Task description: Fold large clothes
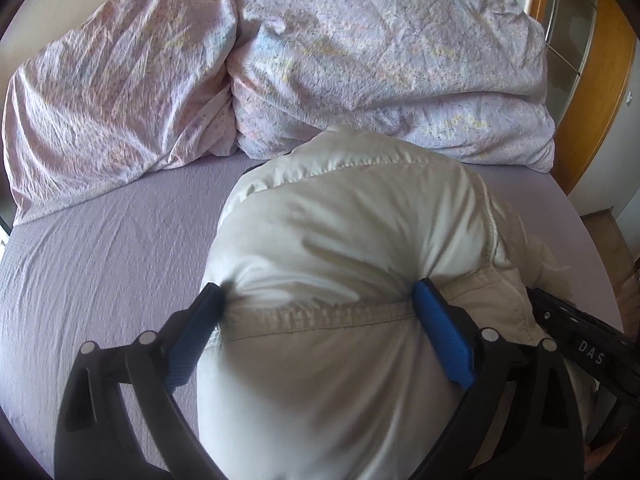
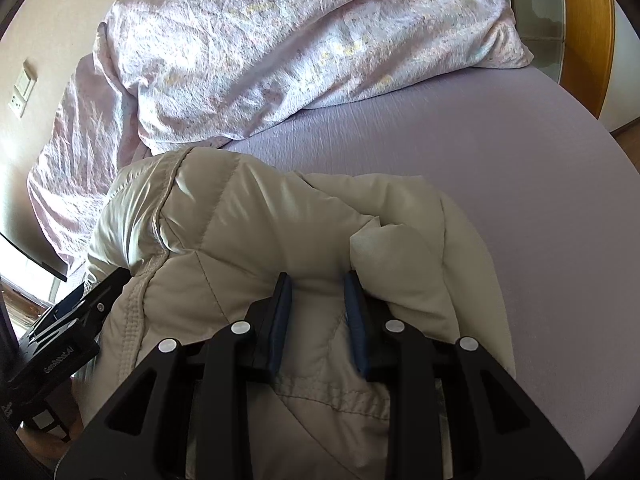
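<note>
A cream padded jacket (image 1: 352, 224) lies bunched on the lilac bed sheet (image 1: 100, 248). My left gripper (image 1: 320, 292) stands wide open, its blue pads either side of a stitched hem of the jacket, with the fabric bulging between them. In the right wrist view the same jacket (image 2: 248, 216) lies folded over itself. My right gripper (image 2: 318, 280) is partly closed with a thick fold of the jacket between its blue pads. The right gripper's black body shows at the right edge of the left wrist view (image 1: 588, 344), and the left gripper's body at the left of the right wrist view (image 2: 68, 332).
Two crumpled pink-patterned duvets (image 1: 380, 60) lie heaped at the head of the bed, just behind the jacket. A wooden wardrobe with glass panels (image 1: 580, 40) stands at the right. Bare sheet lies to the left of the jacket and to its right (image 2: 520, 168).
</note>
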Demonstrator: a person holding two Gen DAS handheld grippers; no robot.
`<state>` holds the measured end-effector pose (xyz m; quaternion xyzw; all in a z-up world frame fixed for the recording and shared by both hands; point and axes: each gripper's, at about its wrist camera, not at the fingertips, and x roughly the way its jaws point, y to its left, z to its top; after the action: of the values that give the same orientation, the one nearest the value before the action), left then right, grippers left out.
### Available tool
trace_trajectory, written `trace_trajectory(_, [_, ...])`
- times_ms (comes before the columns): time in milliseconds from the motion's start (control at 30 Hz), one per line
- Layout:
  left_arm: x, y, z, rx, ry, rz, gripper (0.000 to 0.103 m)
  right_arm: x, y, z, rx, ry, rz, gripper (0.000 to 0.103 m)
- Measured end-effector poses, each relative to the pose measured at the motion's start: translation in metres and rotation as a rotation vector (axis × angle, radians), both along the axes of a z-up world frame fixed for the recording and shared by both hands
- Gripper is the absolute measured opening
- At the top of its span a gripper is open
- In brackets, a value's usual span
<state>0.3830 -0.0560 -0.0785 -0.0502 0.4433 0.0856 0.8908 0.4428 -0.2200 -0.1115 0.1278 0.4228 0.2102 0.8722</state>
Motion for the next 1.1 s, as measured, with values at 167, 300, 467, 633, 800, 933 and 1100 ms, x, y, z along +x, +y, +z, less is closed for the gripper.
trace_trajectory(167, [-0.001, -0.002, -0.005, 0.023, -0.009, 0.003, 0.097, 0.000, 0.003, 0.000, -0.018, -0.019, -0.001, 0.028])
trace_trajectory(300, [-0.001, -0.003, -0.007, 0.033, -0.015, 0.003, 0.097, -0.001, 0.004, -0.001, -0.028, -0.037, -0.006, 0.028])
trace_trajectory(467, [-0.001, -0.003, -0.007, 0.045, -0.016, 0.000, 0.097, -0.003, -0.001, 0.007, -0.017, -0.049, -0.018, 0.028])
trace_trajectory(633, [-0.002, -0.002, -0.007, 0.036, -0.021, -0.004, 0.097, -0.017, -0.024, 0.018, 0.056, -0.089, -0.070, 0.028])
trace_trajectory(800, [-0.003, -0.002, -0.007, 0.032, -0.026, -0.008, 0.097, -0.017, -0.021, 0.011, 0.002, -0.087, -0.070, 0.027])
trace_trajectory(933, [-0.003, -0.002, -0.007, 0.028, -0.028, -0.004, 0.097, -0.014, -0.013, 0.005, -0.034, -0.093, -0.062, 0.027])
trace_trajectory(1100, [-0.003, -0.002, -0.007, 0.028, -0.028, -0.004, 0.097, -0.012, -0.016, -0.002, -0.010, -0.077, -0.048, 0.027])
